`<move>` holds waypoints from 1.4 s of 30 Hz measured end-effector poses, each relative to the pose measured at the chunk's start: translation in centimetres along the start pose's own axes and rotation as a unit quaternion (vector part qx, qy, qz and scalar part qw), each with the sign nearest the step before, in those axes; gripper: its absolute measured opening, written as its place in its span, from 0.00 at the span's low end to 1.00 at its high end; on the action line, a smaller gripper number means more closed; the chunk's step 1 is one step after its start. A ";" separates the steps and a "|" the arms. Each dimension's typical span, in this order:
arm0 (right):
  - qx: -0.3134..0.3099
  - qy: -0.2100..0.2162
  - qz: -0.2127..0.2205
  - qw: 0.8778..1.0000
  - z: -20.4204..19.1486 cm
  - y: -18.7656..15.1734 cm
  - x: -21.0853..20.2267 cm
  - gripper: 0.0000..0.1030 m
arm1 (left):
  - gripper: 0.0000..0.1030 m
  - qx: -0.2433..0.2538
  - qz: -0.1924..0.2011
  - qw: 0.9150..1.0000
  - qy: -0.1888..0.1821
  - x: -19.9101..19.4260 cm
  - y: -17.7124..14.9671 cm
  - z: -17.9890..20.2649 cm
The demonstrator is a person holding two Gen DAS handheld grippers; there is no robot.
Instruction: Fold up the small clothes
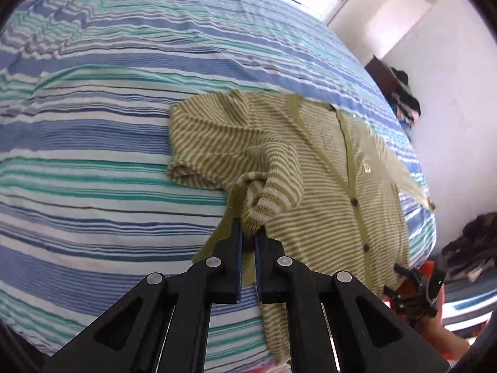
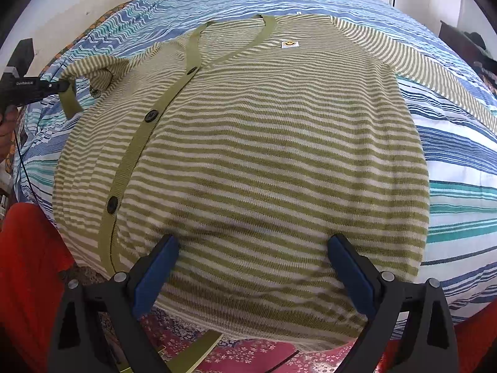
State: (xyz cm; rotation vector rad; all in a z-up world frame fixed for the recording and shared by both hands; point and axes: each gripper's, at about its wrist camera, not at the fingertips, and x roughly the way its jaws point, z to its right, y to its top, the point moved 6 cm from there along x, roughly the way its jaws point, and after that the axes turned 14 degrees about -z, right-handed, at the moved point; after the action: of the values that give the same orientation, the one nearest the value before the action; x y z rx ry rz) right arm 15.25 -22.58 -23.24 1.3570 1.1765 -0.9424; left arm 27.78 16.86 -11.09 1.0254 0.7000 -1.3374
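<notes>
A green and cream striped cardigan (image 1: 326, 168) lies buttoned and face up on a bed with a blue, teal and white striped sheet (image 1: 93, 124). My left gripper (image 1: 248, 230) is shut on the cuff of its left sleeve (image 1: 267, 199), which is lifted off the sheet and bunched toward the body. In the right wrist view the cardigan (image 2: 264, 155) fills the middle, and the left gripper (image 2: 59, 87) holds the sleeve at the far left. My right gripper (image 2: 253, 245) stands open, its fingers spread low over the cardigan's lower hem area with nothing pinched. The other sleeve (image 2: 435, 74) lies stretched out flat.
Striped sheet (image 2: 459, 143) extends on all sides of the garment. A dark shelf with piled clothes (image 1: 400, 93) stands by the white wall past the bed's right edge. The person's red clothing (image 2: 28, 248) and a pink floral cloth (image 2: 242, 354) are at the near edge.
</notes>
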 end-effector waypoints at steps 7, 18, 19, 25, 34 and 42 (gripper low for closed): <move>0.000 -0.005 -0.001 1.000 -0.1 0.2 0.2 0.96 | 0.63 -0.216 0.015 0.964 0.155 -3.8 -4.0 -16.9; -0.008 -0.023 -0.006 1.000 -0.6 0.1 0.4 0.97 | 0.78 -0.198 0.009 0.970 0.142 0.8 -7.2 -18.1; -0.008 -0.025 -0.006 1.000 -0.8 0.2 0.5 0.97 | 0.78 -0.225 0.012 0.966 0.125 1.2 -6.9 -19.2; -0.008 -0.028 -0.004 1.000 -0.8 0.2 0.5 0.98 | 0.61 -0.319 0.038 0.947 0.009 3.2 -5.4 -22.1; -0.010 -0.030 -0.006 0.999 -0.8 0.0 0.3 0.98 | 0.01 -0.323 0.107 0.918 0.205 -7.1 -1.3 -25.5; -0.012 -0.039 -0.012 0.999 -1.1 0.2 0.7 1.00 | 0.02 -0.320 0.073 0.891 0.313 -8.4 0.6 -29.6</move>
State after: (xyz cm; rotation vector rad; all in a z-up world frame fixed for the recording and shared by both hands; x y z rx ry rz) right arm 15.51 -21.39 -23.76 1.2799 1.1431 -0.9863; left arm 31.39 46.99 -15.96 0.9240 1.4059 -0.5385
